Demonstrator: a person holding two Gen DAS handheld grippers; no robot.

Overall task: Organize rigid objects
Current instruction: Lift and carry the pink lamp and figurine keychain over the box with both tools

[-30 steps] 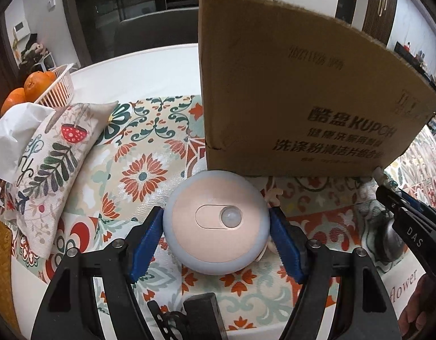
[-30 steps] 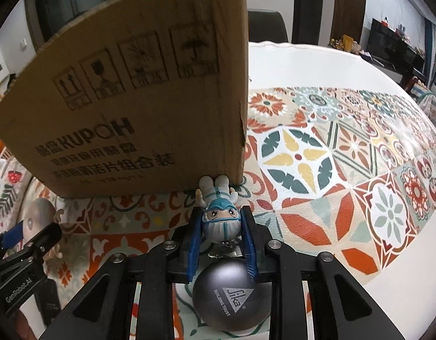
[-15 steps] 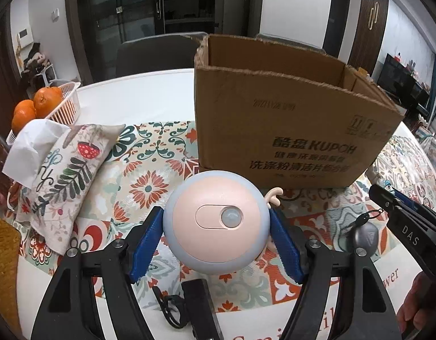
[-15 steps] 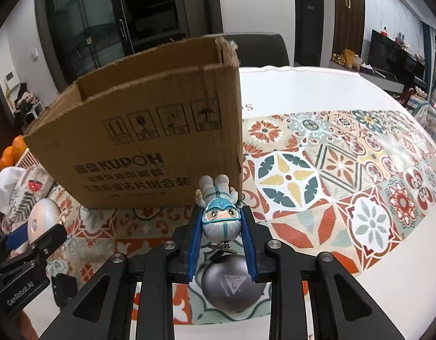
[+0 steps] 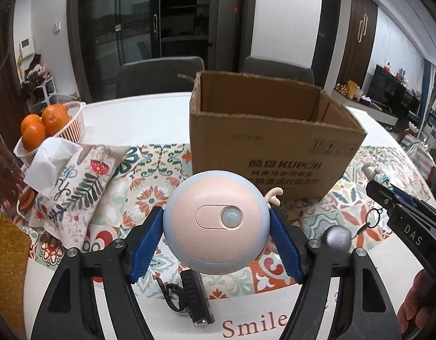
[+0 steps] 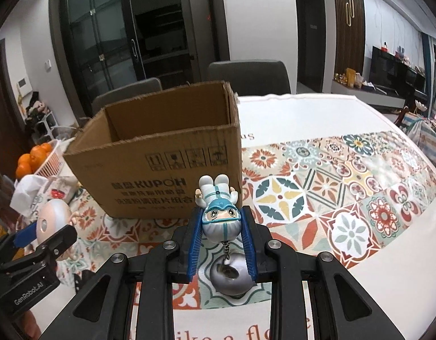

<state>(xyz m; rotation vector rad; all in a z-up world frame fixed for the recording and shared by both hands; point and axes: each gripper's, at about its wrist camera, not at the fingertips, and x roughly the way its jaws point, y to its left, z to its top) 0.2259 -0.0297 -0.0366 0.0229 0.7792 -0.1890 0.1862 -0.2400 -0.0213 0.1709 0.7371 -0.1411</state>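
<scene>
Sitting at the far left edge of the counter (image 5: 150, 113), a white basket (image 5: 73, 124) of oranges (image 5: 45, 121), with a crumpled tissue (image 5: 51, 164) and a floral pouch (image 5: 76, 187) just in front of it on the patterned cloth (image 5: 150, 181). Further right, left tongs (image 5: 216, 240) pinching a round pink-and-blue night light (image 5: 216, 223) between their blue pads, lifted clear of the cloth, sensor face toward the camera, a small antler-like nub poking out at its upper right. Beneath them on the counter, a black clip-like gadget (image 5: 195, 294) with a cord. Behind and right of the light, an open cardboard box (image 5: 269, 147) standing upright, flaps gone, inside bottom hidden from both views. Right again, in the right wrist view, right tongs (image 6: 221, 243) pressed tight on the head of a small white-and-blue figurine (image 6: 219, 209), upside down with legs pointing at the box, held near the box's right front corner. Hanging from the figurine on a short chain, a silver ball (image 6: 229, 274), dangling between the tong arms above the cloth. At the left tongs' lower right, part of a hand (image 5: 416, 300) on the right handle.
</scene>
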